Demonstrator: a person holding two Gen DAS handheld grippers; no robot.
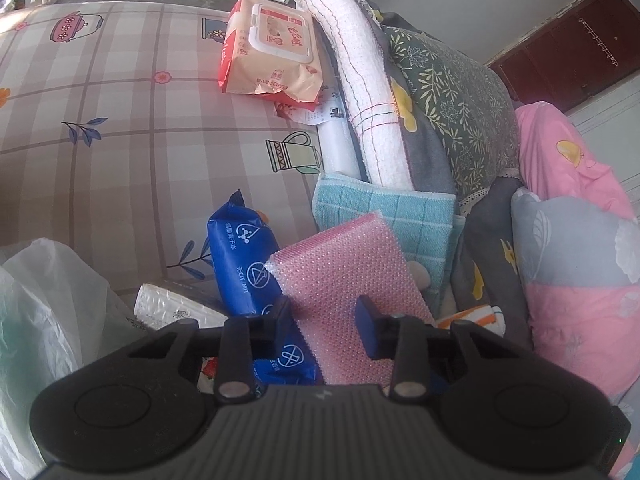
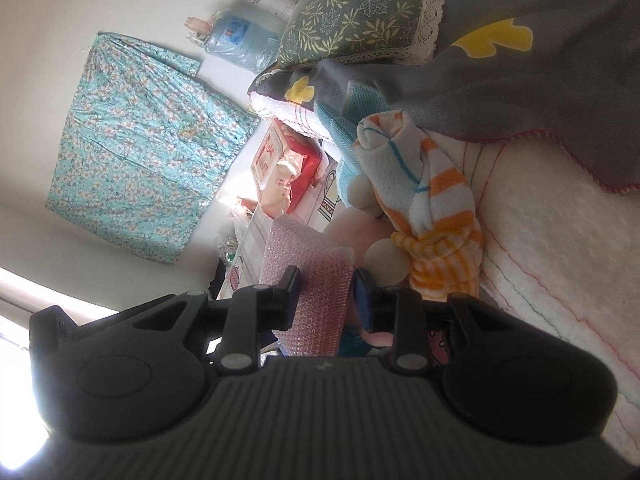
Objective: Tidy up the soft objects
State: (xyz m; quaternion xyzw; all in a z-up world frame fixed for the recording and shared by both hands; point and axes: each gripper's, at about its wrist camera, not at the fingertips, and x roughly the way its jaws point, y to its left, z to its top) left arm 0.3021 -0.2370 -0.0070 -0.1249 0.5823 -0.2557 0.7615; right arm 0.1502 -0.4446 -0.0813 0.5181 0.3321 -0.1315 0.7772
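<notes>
Pink bubble-wrap pad [image 1: 344, 280] pinched in both my grippers, over the bed's right edge.
Left gripper [image 1: 326, 322] and right gripper [image 2: 326, 298] jaws both press on it above the blue wipes pack [image 1: 244, 264]. Risk: slick film slides out if either hand pulls unevenly.

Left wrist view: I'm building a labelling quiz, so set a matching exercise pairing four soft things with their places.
1 pink bubble-wrap sheet
2 blue plastic wipes pack
3 peach wipes pack with white flip lid
4 rolled white towel

a far off on the checked printed cloth
b nearest, at the left gripper
c leaning on the grey blanket
d just left of the pink sheet

Pairs: 1-b, 2-d, 3-a, 4-c
</notes>
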